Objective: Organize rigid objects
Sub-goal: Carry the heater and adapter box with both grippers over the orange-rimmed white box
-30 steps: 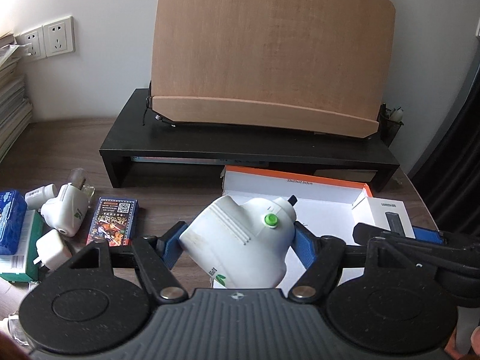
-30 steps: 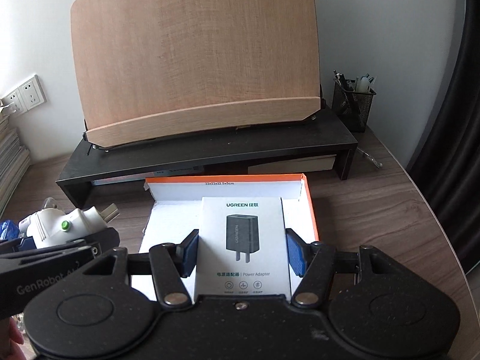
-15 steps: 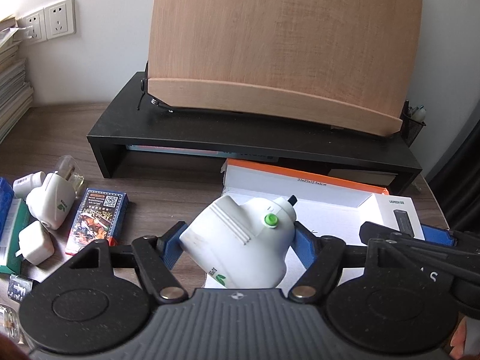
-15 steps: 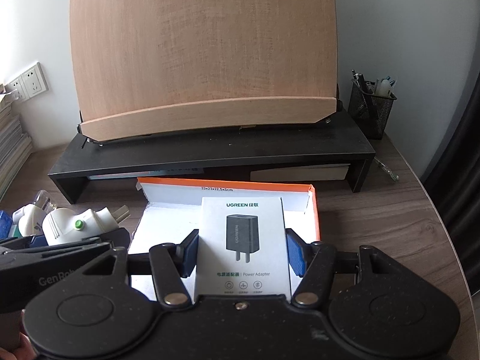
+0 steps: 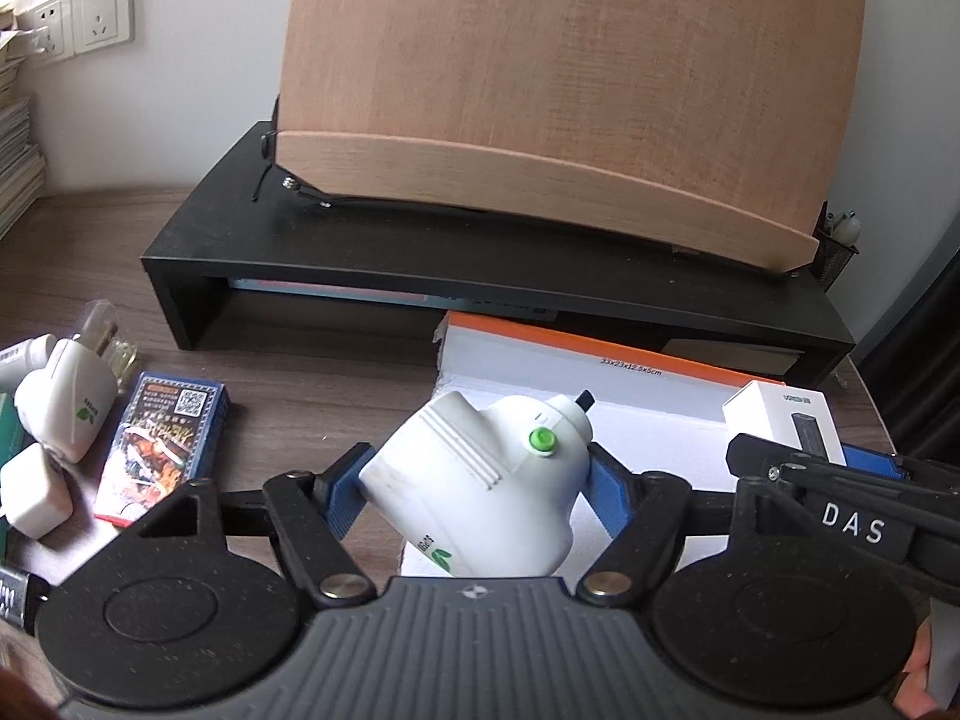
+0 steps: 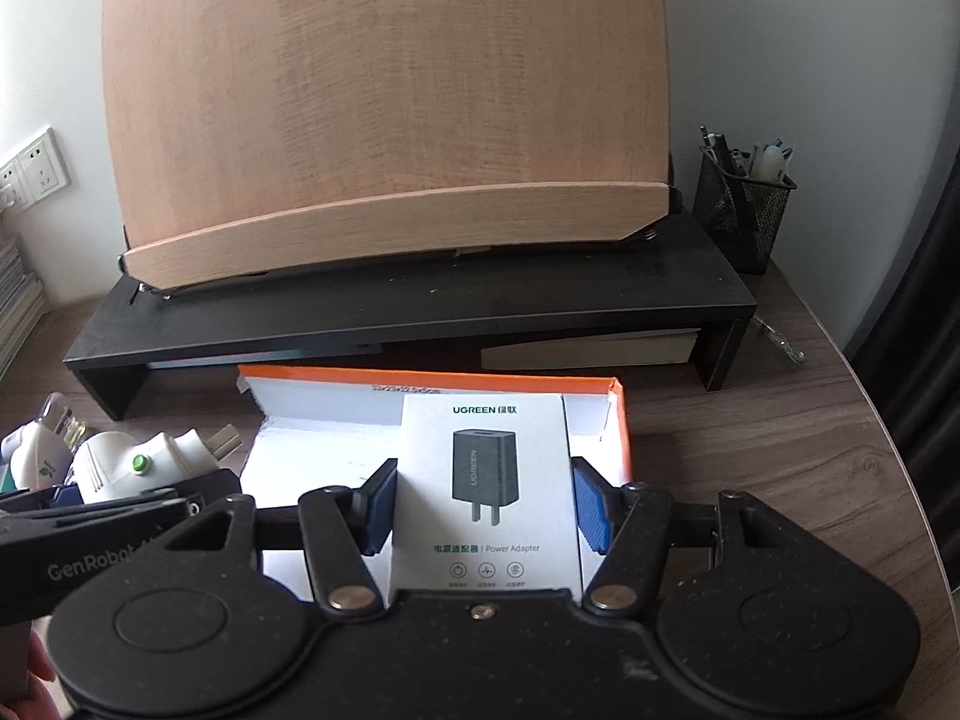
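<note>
We held a white plug clamped in our left gripper and a charger box pinched by its long sides in our right gripper. Both hung over the open orange-edged box, the plug above its left edge, the charger box nearer the middle.
</note>
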A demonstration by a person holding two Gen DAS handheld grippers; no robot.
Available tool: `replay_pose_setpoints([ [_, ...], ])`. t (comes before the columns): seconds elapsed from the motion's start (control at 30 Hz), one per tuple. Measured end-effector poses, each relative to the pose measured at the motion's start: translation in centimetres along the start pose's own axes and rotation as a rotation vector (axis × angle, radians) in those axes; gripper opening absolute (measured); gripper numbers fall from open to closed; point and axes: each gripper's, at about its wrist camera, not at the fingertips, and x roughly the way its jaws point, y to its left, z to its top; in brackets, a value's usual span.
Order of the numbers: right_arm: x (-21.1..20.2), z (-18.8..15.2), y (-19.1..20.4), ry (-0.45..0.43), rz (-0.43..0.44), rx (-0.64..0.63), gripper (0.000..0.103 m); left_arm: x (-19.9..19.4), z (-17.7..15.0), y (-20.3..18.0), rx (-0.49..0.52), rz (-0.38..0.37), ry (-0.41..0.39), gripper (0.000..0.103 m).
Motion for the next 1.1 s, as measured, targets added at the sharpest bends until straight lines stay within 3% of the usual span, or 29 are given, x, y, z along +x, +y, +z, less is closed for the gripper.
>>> replay_pose_setpoints([
  [1.1,1.3,0.6,-1.9,-0.024,0.004,0.048,0.073,4.3,0.7,-2.5,0.048,-0.065,0.03,0.074],
])
